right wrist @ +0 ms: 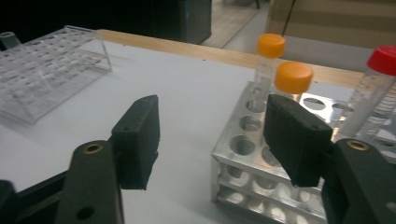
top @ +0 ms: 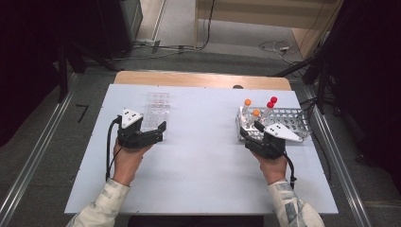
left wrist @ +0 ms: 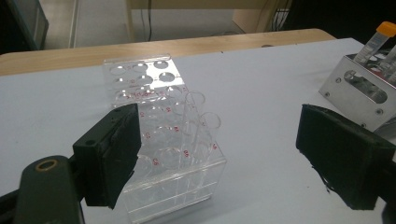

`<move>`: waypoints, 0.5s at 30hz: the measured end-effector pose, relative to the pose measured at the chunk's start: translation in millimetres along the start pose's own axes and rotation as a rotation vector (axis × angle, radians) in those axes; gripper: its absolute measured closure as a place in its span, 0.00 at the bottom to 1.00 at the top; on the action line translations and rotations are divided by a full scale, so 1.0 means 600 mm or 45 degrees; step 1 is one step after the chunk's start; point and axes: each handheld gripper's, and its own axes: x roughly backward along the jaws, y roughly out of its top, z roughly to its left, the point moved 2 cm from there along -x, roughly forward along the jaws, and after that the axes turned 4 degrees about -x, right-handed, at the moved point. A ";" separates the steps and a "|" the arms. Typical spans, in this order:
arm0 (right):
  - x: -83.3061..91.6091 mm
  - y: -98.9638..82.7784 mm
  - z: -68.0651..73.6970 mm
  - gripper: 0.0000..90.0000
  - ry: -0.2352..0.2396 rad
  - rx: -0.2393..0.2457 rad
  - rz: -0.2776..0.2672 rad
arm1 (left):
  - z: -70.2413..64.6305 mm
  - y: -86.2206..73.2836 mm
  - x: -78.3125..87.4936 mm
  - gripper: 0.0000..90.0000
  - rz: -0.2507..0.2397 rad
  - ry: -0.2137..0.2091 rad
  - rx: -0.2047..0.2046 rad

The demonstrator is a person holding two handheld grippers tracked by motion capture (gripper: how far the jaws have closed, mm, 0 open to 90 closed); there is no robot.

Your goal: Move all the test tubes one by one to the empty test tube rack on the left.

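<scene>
2 racks: clear rack [left wrist: 159, 140] w/ 2 glass tubes [left wrist: 198, 135], metal rack [right wrist: 261, 186] w/ 4 capped tubes [top: 257, 113]. Left gripper [left wrist: 219, 154] and right gripper [right wrist: 210, 140] both wide open, empty. White table [top: 203, 161], grey floor.

A white tabletop [top: 198, 184] with a bare wooden strip [top: 203, 79] along its far edge fills the middle of the frame. Grey carpet floor [top: 42, 142] surrounds it, with metal rails [top: 26, 177] at lower left and lower right. Cables [top: 276, 46] trail across the upper floor near pale wooden furniture [top: 265, 12]. Both upper corners lie in darkness.
</scene>
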 end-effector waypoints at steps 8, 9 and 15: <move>-0.021 -0.002 -0.026 0.22 -0.089 -0.017 0.033 | -0.003 0.000 -0.001 0.16 0.002 -0.007 -0.007; -0.024 -0.003 -0.028 0.20 -0.096 -0.020 0.040 | -0.003 0.000 -0.001 0.16 0.006 -0.006 -0.008; -0.041 -0.005 -0.042 0.22 -0.141 -0.044 0.043 | -0.003 0.000 -0.001 0.16 0.004 -0.008 -0.002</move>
